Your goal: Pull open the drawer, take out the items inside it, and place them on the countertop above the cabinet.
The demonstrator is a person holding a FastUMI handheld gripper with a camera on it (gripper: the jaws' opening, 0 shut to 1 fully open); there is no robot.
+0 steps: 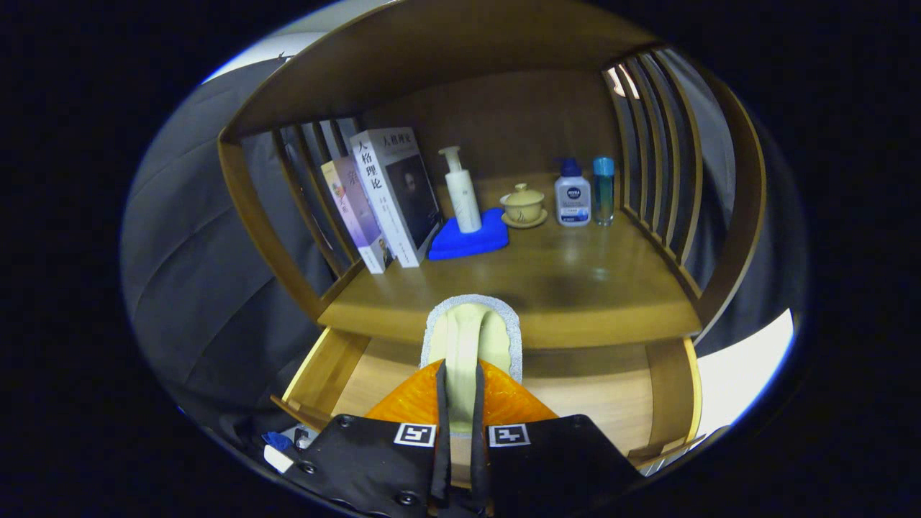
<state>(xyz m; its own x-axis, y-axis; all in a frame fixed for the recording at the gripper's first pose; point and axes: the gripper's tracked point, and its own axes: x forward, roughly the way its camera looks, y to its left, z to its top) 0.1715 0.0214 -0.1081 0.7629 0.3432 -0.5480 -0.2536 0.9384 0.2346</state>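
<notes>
The wooden cabinet's surface (575, 288) carries books (388, 198), a pump bottle (462, 191) and a lidded cup (523, 205). Below it the drawer (611, 403) stands open. The hand-held gripper (458, 388) is clenched on a pale sponge (471, 334) — held just over the drawer's front edge.

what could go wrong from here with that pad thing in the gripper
1. The gripper pinches the flat pad by one end only, above the open drawer; it could slip and drop back in.
2. The far part of the countertop is crowded: the books, the pump bottle on a blue cloth and the lidded cup could be knocked over if the pad is set too deep.
</notes>
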